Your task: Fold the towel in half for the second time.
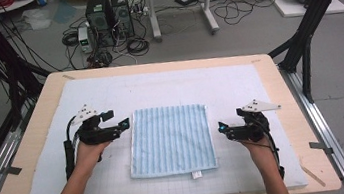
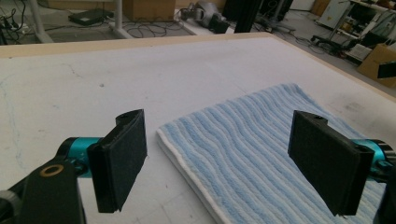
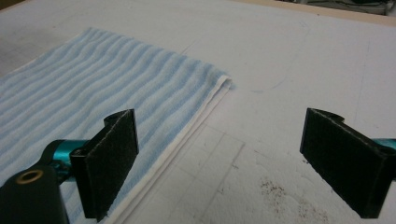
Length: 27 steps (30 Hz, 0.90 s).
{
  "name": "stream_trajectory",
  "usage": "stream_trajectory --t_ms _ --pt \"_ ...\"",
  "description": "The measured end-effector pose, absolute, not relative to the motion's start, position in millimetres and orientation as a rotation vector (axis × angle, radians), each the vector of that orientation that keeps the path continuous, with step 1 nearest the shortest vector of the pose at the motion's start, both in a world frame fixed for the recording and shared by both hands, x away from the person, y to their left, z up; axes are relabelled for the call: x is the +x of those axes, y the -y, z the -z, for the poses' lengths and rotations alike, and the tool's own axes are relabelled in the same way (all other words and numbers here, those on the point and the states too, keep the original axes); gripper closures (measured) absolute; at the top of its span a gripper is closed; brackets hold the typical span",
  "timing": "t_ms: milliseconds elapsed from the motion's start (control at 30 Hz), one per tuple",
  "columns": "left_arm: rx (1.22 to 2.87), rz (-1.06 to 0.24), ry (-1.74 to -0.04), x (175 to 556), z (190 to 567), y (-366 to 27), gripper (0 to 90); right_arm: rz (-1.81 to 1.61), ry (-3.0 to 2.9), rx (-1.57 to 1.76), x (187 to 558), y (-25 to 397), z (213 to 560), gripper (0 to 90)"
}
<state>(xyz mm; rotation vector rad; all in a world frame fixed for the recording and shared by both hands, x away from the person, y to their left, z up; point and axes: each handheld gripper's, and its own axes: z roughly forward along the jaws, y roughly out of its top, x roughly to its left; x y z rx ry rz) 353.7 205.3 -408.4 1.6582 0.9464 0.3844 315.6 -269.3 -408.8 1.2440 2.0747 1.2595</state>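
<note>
On white mat [image 1: 238, 80], towel [image 1: 171, 138], cables [image 1: 138, 45] behind

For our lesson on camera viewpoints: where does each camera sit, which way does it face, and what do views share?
High view: above the person's side, looking forward and down on the table; forearms, left gripper, right gripper.
Left gripper view: rides the left gripper, facing the towel edge; open jaws.
Right gripper view: rides the right gripper, facing the towel's other edge; open jaws.
Shared: the towel.
</note>
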Motion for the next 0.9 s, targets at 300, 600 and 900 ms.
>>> stream_trajectory --t_ms 300,600,900 --pt "1.632 -0.372 -0.978 367.6 408.4 -210.6 19.2 -1.246 -2.113 1.216 332.9 257.7 409.6 10.7" --pt "1.687 -0.421 -1.025 395.4 401.8 -202.0 22.4 -1.239 -2.114 1.22 347.9 250.4 402.5 10.7" --pt "1.804 -0.445 -1.07 426.6 424.8 -177.4 29.6 -1.225 -2.16 1.203 345.6 249.6 402.1 10.7"
